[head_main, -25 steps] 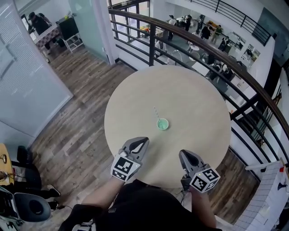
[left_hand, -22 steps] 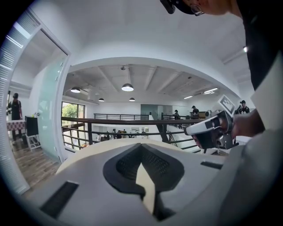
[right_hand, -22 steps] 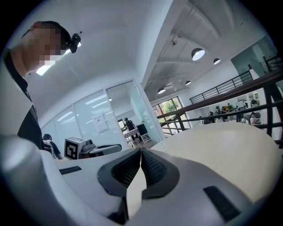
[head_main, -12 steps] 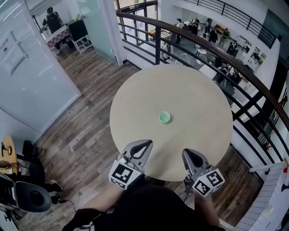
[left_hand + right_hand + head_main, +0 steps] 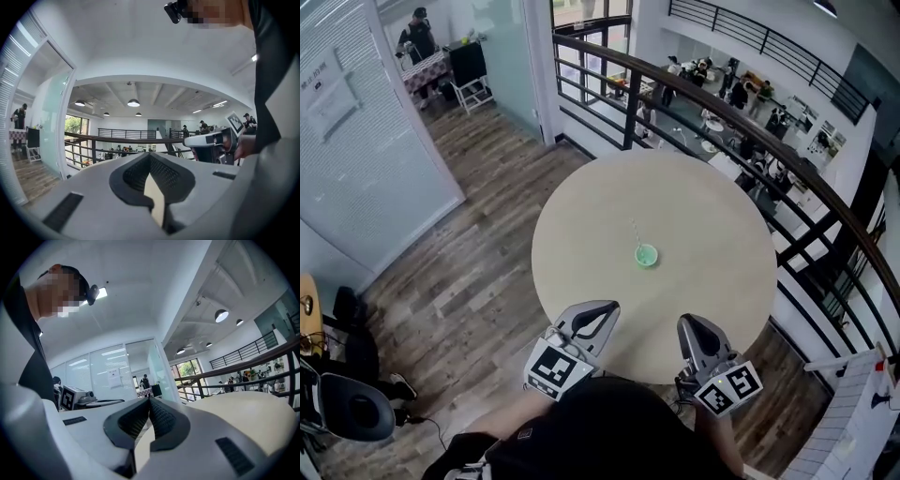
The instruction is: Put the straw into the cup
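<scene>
A small green cup (image 5: 646, 255) stands near the middle of the round beige table (image 5: 712, 216). A thin pale straw (image 5: 635, 232) lies flat on the table just beyond the cup, to its left. Both grippers hover at the table's near edge, well short of the cup. My left gripper (image 5: 608, 307) is shut with nothing in it, its tips meeting (image 5: 150, 153). My right gripper (image 5: 684, 322) is also shut and empty (image 5: 149, 398). Each gripper view shows the other gripper to the side; neither shows the cup or the straw.
A black railing (image 5: 703, 94) curves round the table's far and right sides, with a lower floor and people beyond. A glass partition (image 5: 366, 141) stands at left over wooden flooring (image 5: 478, 272). An office chair (image 5: 347, 408) sits at lower left.
Both grippers have risen a little at the table's near edge and stay shut. The cup and straw have kept their places on the table.
</scene>
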